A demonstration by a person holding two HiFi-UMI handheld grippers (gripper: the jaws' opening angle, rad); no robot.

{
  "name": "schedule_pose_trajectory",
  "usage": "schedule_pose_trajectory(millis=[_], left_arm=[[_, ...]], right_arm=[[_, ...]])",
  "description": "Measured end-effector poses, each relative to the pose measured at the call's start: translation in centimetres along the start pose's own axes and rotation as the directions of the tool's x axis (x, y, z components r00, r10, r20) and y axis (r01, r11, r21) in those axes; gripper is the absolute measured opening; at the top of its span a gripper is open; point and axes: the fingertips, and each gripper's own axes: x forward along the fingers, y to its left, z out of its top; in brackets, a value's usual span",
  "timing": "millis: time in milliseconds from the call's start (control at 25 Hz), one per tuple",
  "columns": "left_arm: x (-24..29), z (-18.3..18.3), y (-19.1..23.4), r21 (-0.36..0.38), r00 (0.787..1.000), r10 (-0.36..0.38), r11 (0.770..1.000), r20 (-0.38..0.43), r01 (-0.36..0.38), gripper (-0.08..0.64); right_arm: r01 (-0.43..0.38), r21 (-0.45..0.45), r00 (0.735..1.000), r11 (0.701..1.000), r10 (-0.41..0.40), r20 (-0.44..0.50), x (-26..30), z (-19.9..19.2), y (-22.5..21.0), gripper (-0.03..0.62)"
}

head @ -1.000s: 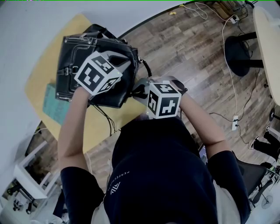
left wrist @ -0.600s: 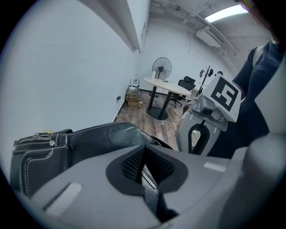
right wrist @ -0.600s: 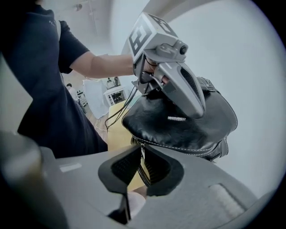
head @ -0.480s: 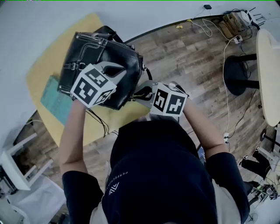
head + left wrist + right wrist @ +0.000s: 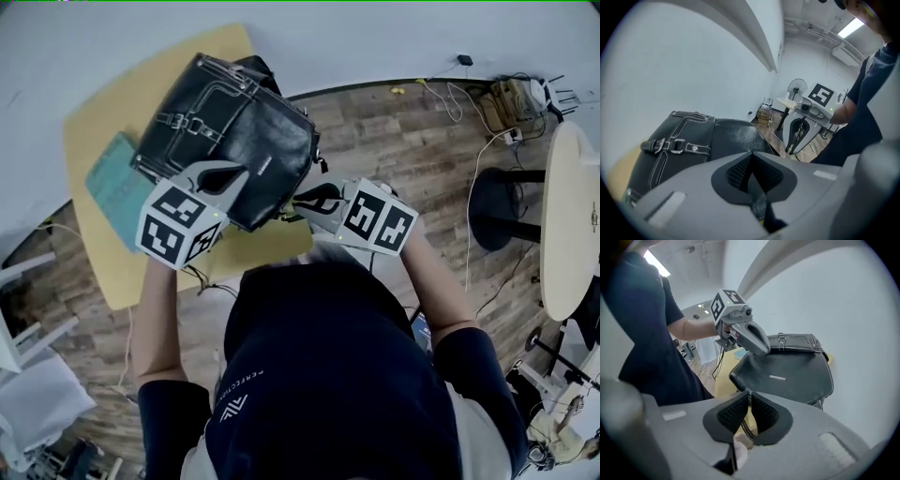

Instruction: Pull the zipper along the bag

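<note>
The black leather bag (image 5: 230,131) lies on the yellow table (image 5: 103,122); it also fills the left gripper view (image 5: 693,145) and the right gripper view (image 5: 787,373). My left gripper (image 5: 242,172) hovers over the bag's near edge, its pads pressed together with nothing between them (image 5: 751,157). My right gripper (image 5: 300,200) is at the bag's near right corner. Its jaws have opened slightly in the last second and stand nearly closed on a thin dark strap (image 5: 743,426) of the bag. The zipper itself is hidden from me.
A teal book (image 5: 112,187) lies on the table left of the bag. Cables (image 5: 202,277) hang off the table's near edge. On the wooden floor to the right are a black stool base (image 5: 502,202), a round white table (image 5: 572,216) and more cables (image 5: 478,159).
The left gripper has drawn back from the bag's top to its near edge and rolled. The right gripper has risen a little at the bag's corner. The view has shifted.
</note>
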Motion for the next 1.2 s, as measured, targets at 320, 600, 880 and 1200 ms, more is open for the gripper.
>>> schedule_pose_trajectory(millis=[320, 600, 880, 1200], left_arm=[[-3.6, -1.8, -0.3, -0.2, 0.98, 0.157, 0.971, 0.124, -0.13, 0.02], [-5.9, -2.7, -0.2, -0.358, 0.934, 0.304, 0.907, 0.189, -0.223, 0.02], [-7.9, -4.7, 0.0, -0.537, 0.866, 0.455, 0.793, 0.208, -0.288, 0.02], [-8.2, -5.9, -0.9, -0.618, 0.816, 0.544, 0.714, 0.194, -0.329, 0.02]], right_arm=[[0.028, -0.011, 0.999, 1.0, -0.028, 0.017, -0.9, 0.4, -1.2, 0.004], [0.072, 0.029, 0.996, 0.997, -0.073, 0.047, -2.3, 0.4, -3.6, 0.002], [0.095, 0.045, 0.994, 0.994, -0.097, 0.057, -2.4, 1.3, -4.8, 0.002], [0.098, 0.062, 0.994, 0.993, -0.101, 0.042, -2.2, 1.9, -6.3, 0.002]])
